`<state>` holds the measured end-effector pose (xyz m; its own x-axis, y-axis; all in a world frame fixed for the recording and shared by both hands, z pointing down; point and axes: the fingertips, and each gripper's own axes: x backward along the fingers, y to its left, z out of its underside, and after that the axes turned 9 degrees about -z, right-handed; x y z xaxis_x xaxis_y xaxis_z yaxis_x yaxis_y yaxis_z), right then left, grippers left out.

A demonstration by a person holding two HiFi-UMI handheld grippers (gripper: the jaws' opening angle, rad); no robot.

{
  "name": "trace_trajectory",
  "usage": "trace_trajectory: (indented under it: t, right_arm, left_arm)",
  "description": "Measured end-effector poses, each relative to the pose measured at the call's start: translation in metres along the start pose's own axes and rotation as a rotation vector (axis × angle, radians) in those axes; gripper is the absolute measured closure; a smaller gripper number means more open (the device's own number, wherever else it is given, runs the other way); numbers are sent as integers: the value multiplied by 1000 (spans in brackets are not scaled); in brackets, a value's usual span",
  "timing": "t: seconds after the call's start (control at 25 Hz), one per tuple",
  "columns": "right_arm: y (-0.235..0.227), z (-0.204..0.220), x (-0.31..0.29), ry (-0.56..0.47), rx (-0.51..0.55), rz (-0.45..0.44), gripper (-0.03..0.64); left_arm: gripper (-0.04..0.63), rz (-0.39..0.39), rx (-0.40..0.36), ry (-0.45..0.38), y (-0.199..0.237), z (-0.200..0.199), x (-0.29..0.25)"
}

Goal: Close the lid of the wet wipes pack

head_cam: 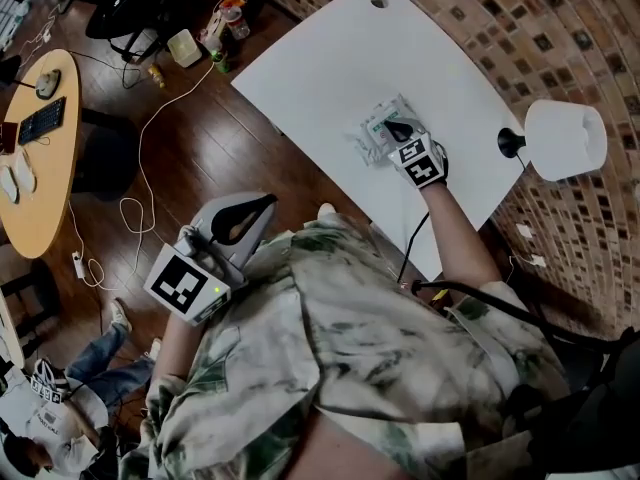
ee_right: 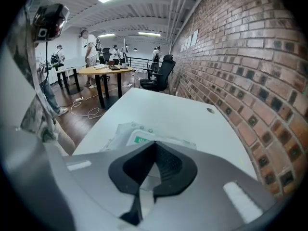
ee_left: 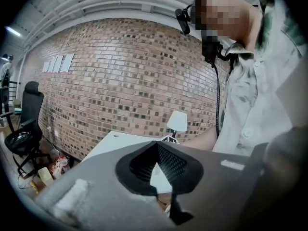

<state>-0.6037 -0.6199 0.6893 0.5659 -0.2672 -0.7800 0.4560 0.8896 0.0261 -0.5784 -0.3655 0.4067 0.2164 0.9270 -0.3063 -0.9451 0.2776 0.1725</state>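
Two claws are held by one person, and both are seen with their jaws brought together at the tips, with nothing gripped between them. The right claw point(head_cam: 393, 126) is stretched out over the white table point(head_cam: 330, 68), and its closed tips are laid on top of the wet wipes pack point(head_cam: 372, 134). The pack is placed flat on the table, toward the side nearest the brick wall point(ee_right: 240, 57). In the right gripper view the right claw point(ee_right: 155, 143) is seen just above the pack point(ee_right: 130, 131), whose white top panel and green label are partly covered by the jaws. Whether the lid is fully down cannot be told. The left claw point(head_cam: 262, 204) is held back close to the person's body, over the dark wooden floor point(head_cam: 200, 148) and well apart from the pack. In the left gripper view only the table point(ee_left: 113, 141) and a lamp point(ee_left: 178, 121) are shown beyond the left claw point(ee_left: 157, 144). The lamp point(head_cam: 565, 138), with its white shade, is stood at the table's edge by the wall, near the pack.
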Motion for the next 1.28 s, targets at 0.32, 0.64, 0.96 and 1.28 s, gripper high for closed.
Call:
trace_trajectory:
  t: [0.32, 0.64, 0.96, 1.28]
  right_arm:
    - [45, -30, 64, -147, -61, 153, 615]
    - [167, -52, 149, -298, -109, 220, 615]
    - [304, -45, 219, -369, -163, 203, 615]
    - [379, -32, 283, -477, -132, 222, 614]
  left_arm:
    - [595, 37, -21, -27, 0, 13, 53]
    - [595, 193, -78, -33, -34, 29, 85]
    - [595, 294, -59, -24, -66, 63, 113]
    - [595, 376, -119, -11, -158, 84, 143]
